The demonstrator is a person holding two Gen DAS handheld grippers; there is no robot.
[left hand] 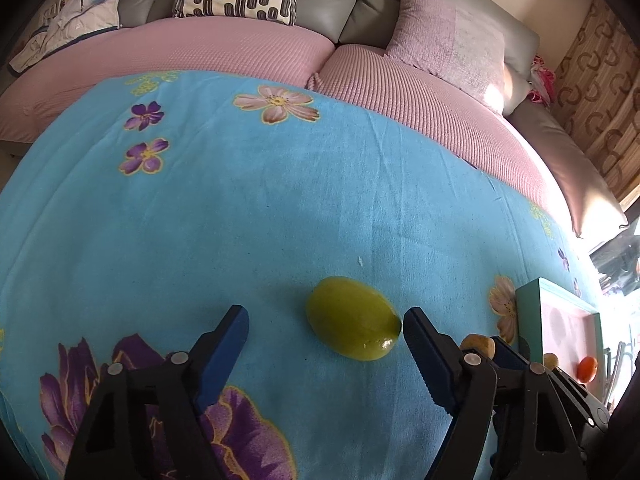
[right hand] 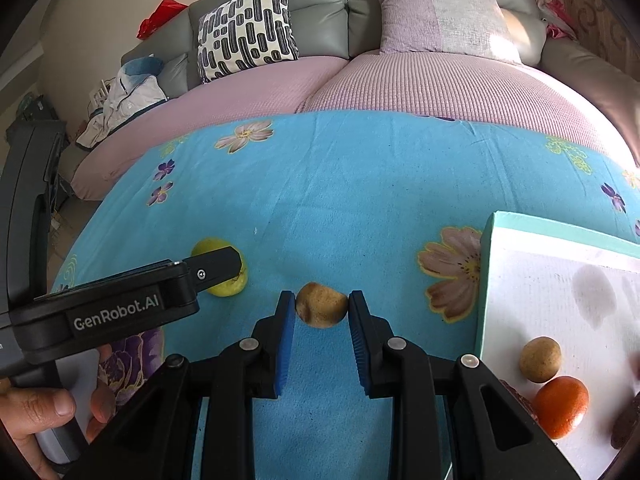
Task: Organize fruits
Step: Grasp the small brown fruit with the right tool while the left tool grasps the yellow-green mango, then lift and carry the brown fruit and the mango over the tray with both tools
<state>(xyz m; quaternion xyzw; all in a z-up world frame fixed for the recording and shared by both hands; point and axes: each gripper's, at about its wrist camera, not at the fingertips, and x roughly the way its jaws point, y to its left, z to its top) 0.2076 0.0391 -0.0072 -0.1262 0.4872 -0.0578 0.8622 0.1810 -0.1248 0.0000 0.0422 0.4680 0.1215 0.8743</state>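
On a blue flowered cloth [left hand: 248, 200] lies a smooth, glossy yellow-green oval fruit [left hand: 352, 324], set between the spread-apart fingers of the left gripper [left hand: 326, 322], its tip touching the right-hand finger. The right gripper [right hand: 322, 306] is clenched on a round, tan, speckled fruit [right hand: 321, 305] resting on the cloth. Just to the right, a teal-rimmed tray [right hand: 486, 280] holds a similar tan ball [right hand: 540, 359] and an orange fruit [right hand: 562, 406].

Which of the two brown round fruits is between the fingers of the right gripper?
The brown fruit on the blue cloth, which the right gripper clamps. The other brown fruit lies inside the tray, beside the orange fruit.
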